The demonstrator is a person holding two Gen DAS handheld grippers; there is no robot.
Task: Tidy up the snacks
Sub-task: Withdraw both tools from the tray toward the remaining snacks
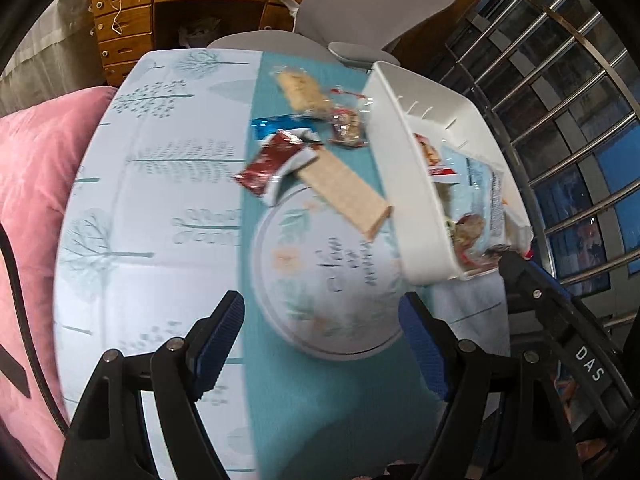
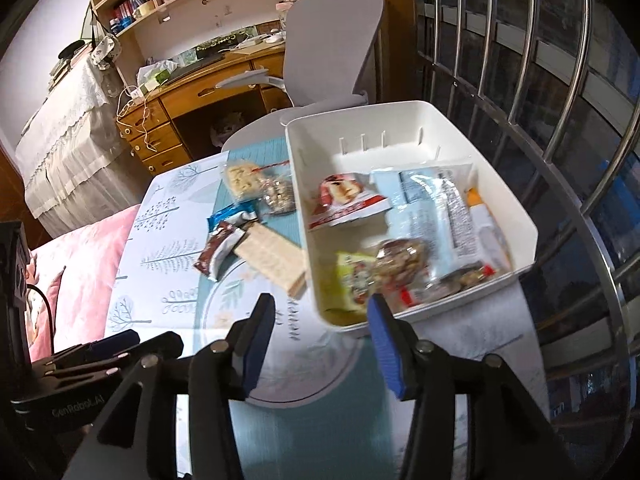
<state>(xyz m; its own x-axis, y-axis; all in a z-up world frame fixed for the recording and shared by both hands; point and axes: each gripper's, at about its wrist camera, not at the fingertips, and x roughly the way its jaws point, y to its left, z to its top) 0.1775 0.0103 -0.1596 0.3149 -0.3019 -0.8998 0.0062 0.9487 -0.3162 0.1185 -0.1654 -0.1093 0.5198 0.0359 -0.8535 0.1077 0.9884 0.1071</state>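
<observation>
A: Now, both tongs released and empty. Left tongs (image 1: 320,340) spread wide above the round plate (image 1: 320,280); right tongs (image 2: 320,344) half apart, over the near corner of the white bin (image 2: 524,236).

B: And the snacks?

A: Some already inside the bin. Others loose on the worktop (image 1: 160,220), beside the bin: the pale wafer pack (image 1: 344,192) half over the plate rim, the red wrapper (image 1: 268,164) touching it, two clear bags further back.

B: Risks?

A: Probably pinching the wafer too hard and cracking it. Also dragging the red wrapper along. Maybe knocking the bin wall on the way in.
</observation>
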